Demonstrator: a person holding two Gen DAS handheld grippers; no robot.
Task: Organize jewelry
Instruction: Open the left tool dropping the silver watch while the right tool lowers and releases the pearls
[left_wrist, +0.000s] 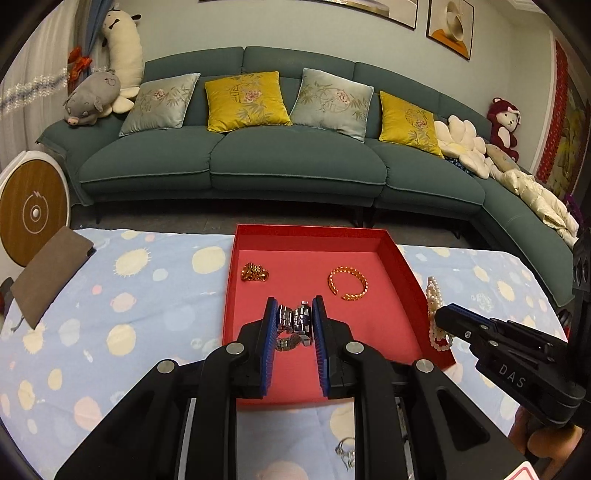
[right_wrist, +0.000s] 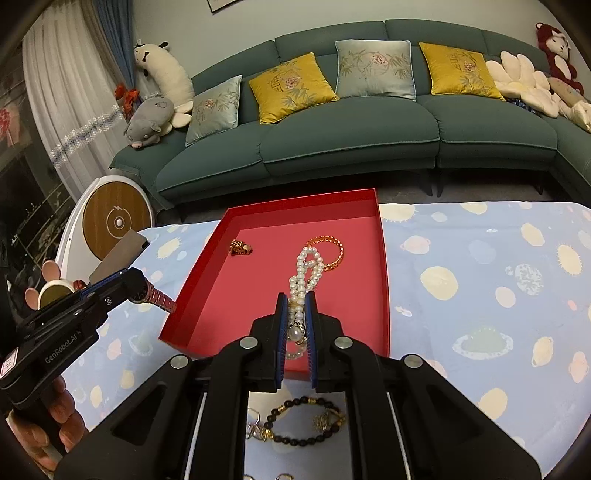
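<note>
Largest first: the red tray (left_wrist: 400, 275) sits on the patterned counter (left_wrist: 147, 295), open side up, its long axis running from six toward twelve o'clock in both wrist views. Inside lie a gold cuff bangle (left_wrist: 348, 283) at about one o'clock from the tray's centre and a crumpled gold chain (left_wrist: 255, 273) at about eleven.

We hold the left gripper (left_wrist: 295, 325) clamped on a silver link watch band (left_wrist: 295, 319), which hangs over the tray's near half, the floor beneath it bare. The right gripper (right_wrist: 296, 321) is clenched on a pearl strand (right_wrist: 306, 271); its free loops trail toward twelve o'clock, and seem to reach the bangle.

We judge the deciding relation to be this: both loads already lie inside the tray's outline, the left nearer the nine o'clock wall, the right nearer three. Each needs only a descent and release.

Still on the counter, at six o'clock from the right gripper, a dark beaded bracelet (right_wrist: 306, 421) waits.
</note>
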